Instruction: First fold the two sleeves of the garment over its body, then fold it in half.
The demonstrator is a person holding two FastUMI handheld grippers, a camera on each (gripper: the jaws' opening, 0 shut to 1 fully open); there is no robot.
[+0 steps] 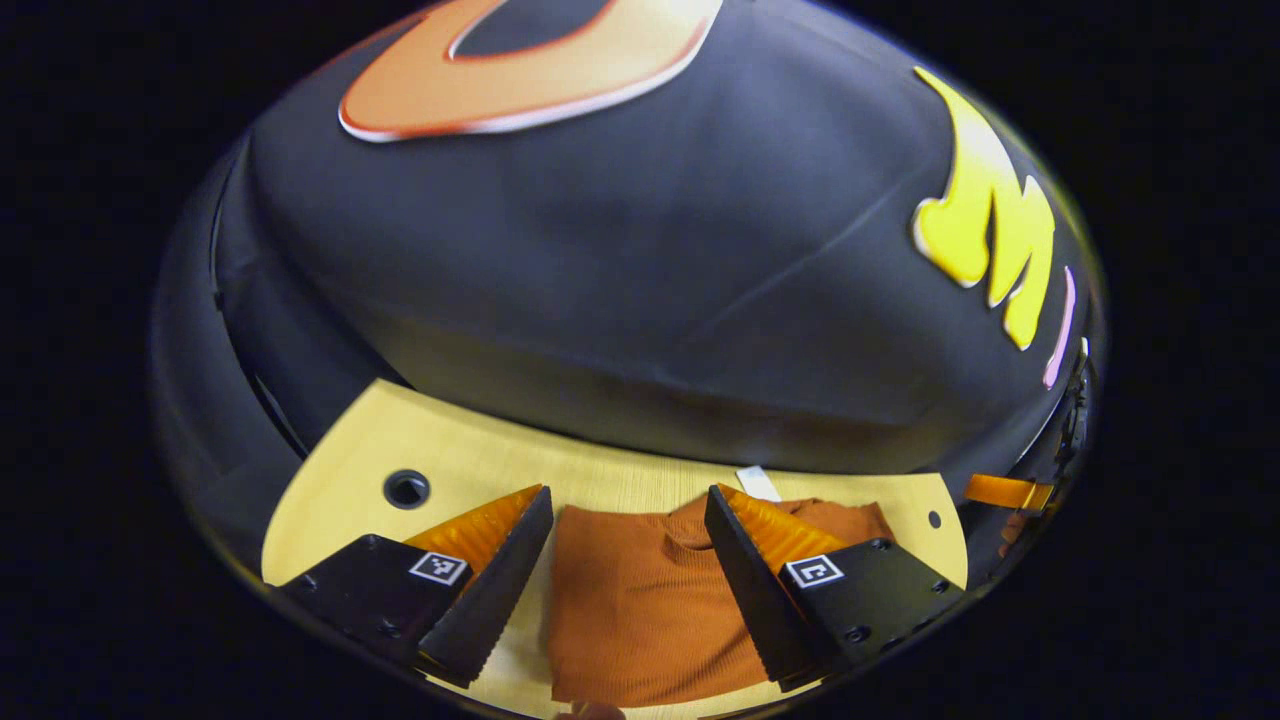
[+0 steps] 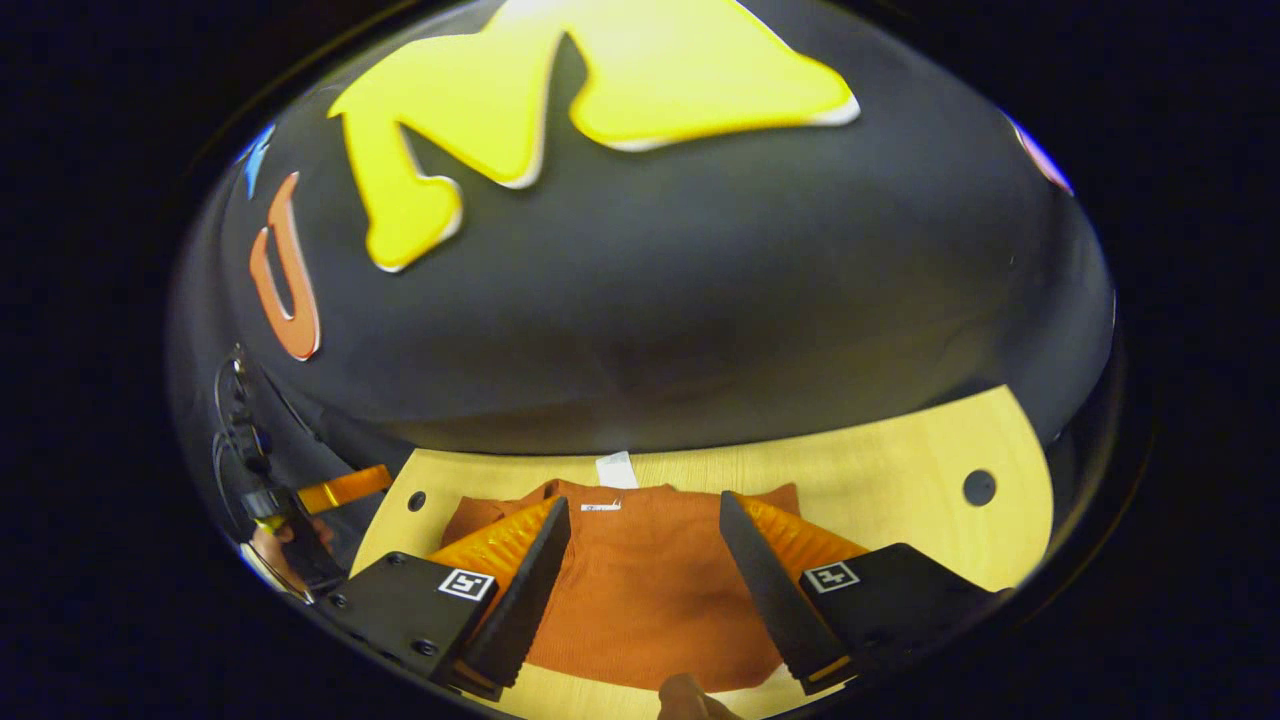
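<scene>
A rust-orange ribbed garment (image 1: 640,600) lies flat on the light wooden table (image 1: 470,455) as a compact shape with a straight left edge. Its neckline and a white tag (image 1: 757,482) point toward the black wall. My left gripper (image 1: 628,492) hovers open above it, its fingers astride the garment's left part. In the right gripper view the same garment (image 2: 640,570) and its white tag (image 2: 616,468) lie under my open right gripper (image 2: 645,498). Neither gripper holds any cloth. A fingertip (image 2: 680,695) of a person shows at the garment's near hem.
The table has round holes (image 1: 406,488) (image 2: 978,487) near its far corners. The black cloth wall (image 1: 640,250) rises just behind the table's far edge. The left gripper and the hand holding it (image 2: 290,520) appear off the table's left side. Bare wood (image 2: 900,470) lies right of the garment.
</scene>
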